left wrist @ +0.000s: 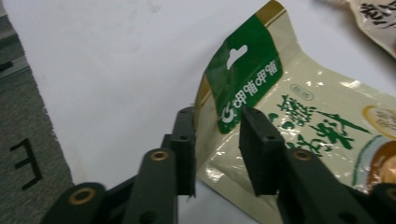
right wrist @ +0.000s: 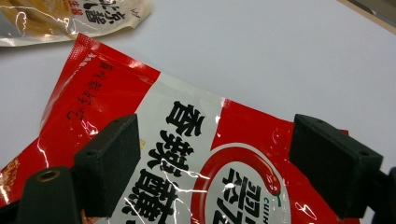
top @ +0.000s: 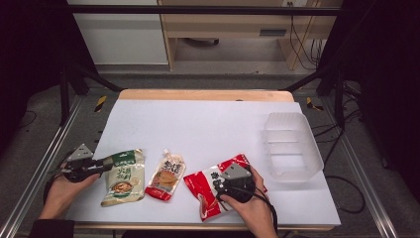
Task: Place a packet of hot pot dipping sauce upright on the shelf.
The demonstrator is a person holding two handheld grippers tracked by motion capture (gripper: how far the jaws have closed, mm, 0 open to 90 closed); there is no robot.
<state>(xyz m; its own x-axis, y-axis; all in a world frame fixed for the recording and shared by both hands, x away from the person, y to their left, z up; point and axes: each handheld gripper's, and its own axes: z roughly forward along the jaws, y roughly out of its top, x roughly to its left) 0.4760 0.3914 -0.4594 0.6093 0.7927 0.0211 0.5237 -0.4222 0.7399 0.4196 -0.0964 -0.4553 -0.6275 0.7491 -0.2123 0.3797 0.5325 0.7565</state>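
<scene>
Three sauce pouches lie flat in a row along the near edge of the white surface [top: 208, 124]; a clear plastic tub [top: 291, 145] stands well apart at the right.

Left gripper [top: 105, 165] comes in level from the left edge of the surface, at the top corner of the green-and-cream pouch [top: 124, 177]. Left gripper view: the pouch's green header edge [left wrist: 233, 88] is lifted off the surface and stands between the two fingers [left wrist: 256, 149]. The near finger sits against the edge, the far one has a narrow gap, so no firm pinch can be confirmed; fingers narrowed but not pressed together. Judgement: the thin sealed header is taken because it is the only part that rises clear of the surface.

Right gripper [top: 224, 184] hangs over the red-and-white pouch [top: 210, 191], which lies flat beneath it. Right gripper view: fingers [right wrist: 109, 163] spread wide, straddling the printed face [right wrist: 187, 154], not closed on it. Judgement: positioned to steady or take this pouch, nothing gripped yet.

Orange-and-cream spout pouch [top: 166, 175] lies between the other two, untouched.

Tub: translucent, ribbed walls, upright, nothing in it. Judgement: likely destination for the pouches; none has been loaded
</scene>
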